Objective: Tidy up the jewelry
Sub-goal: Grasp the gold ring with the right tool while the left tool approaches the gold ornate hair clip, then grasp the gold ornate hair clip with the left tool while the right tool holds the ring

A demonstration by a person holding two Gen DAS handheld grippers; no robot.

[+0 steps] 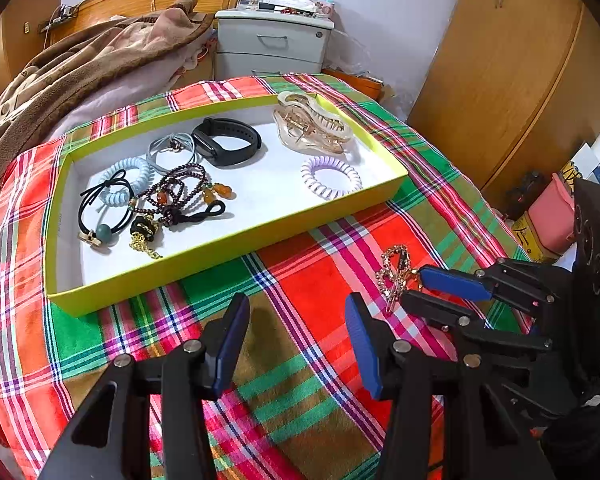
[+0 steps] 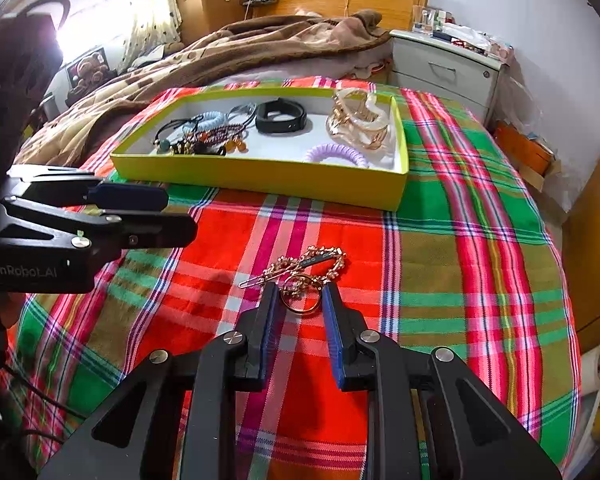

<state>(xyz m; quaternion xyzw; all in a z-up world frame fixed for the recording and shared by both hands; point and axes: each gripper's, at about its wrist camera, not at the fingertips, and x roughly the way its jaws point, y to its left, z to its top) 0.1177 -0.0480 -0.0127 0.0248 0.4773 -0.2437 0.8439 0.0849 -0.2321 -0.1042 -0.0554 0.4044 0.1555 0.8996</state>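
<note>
A gold hair clip (image 2: 300, 268) lies on the plaid cloth with a gold ring (image 2: 300, 300) touching its near side; the clip also shows in the left wrist view (image 1: 396, 276). My right gripper (image 2: 298, 296) is open, its fingertips on either side of the ring; it also shows in the left wrist view (image 1: 414, 284). My left gripper (image 1: 296, 312) is open and empty above the cloth, near the tray's front wall. The yellow-green tray (image 1: 228, 248) holds hair ties, a beaded bracelet (image 1: 180, 192), a black band (image 1: 228, 142), a claw clip (image 1: 312, 124) and a purple coil tie (image 1: 332, 176).
The plaid cloth (image 2: 460, 240) covers the work surface. A brown blanket (image 1: 80, 68) lies on the bed behind the tray. A white nightstand (image 1: 272, 44) stands at the back. A wooden wardrobe (image 1: 500, 80) is on the right.
</note>
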